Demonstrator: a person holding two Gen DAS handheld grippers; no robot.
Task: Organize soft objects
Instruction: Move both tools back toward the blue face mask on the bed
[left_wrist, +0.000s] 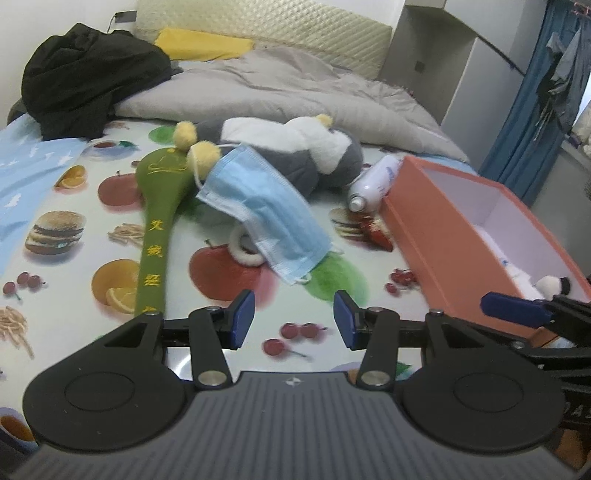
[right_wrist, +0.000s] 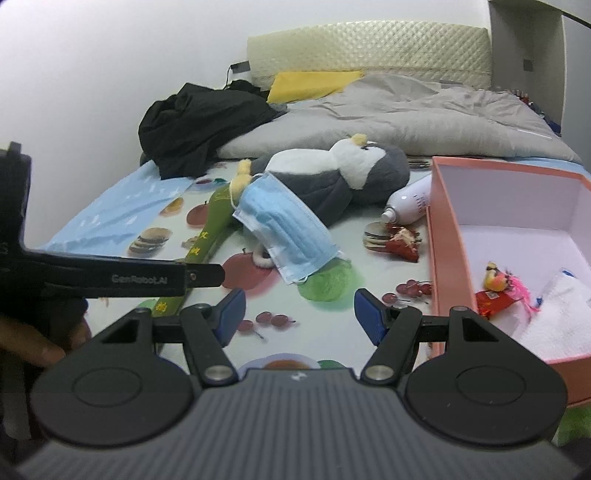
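A blue face mask (left_wrist: 260, 212) (right_wrist: 286, 230) lies on the fruit-print sheet, leaning against a grey and white plush penguin (left_wrist: 291, 151) (right_wrist: 332, 171). A white ring (left_wrist: 243, 245) peeks out under the mask. A long green padded stick (left_wrist: 157, 214) (right_wrist: 214, 221) with yellow characters lies left of it. My left gripper (left_wrist: 294, 319) hovers open just short of the mask, nothing between its blue pads. My right gripper (right_wrist: 299, 315) is open too, empty, beside the orange box (left_wrist: 443, 236) (right_wrist: 443, 258), which holds a small toy (right_wrist: 496, 278) and white cloth (right_wrist: 557, 317).
A white spray bottle (left_wrist: 375, 179) (right_wrist: 410, 203) and a red wrapper (right_wrist: 402, 240) lie between the penguin and the box. Behind are a grey duvet (left_wrist: 280, 88), a black garment (left_wrist: 88, 77) and a yellow pillow (left_wrist: 203, 44). A hand (right_wrist: 37, 343) holds the other gripper at the left.
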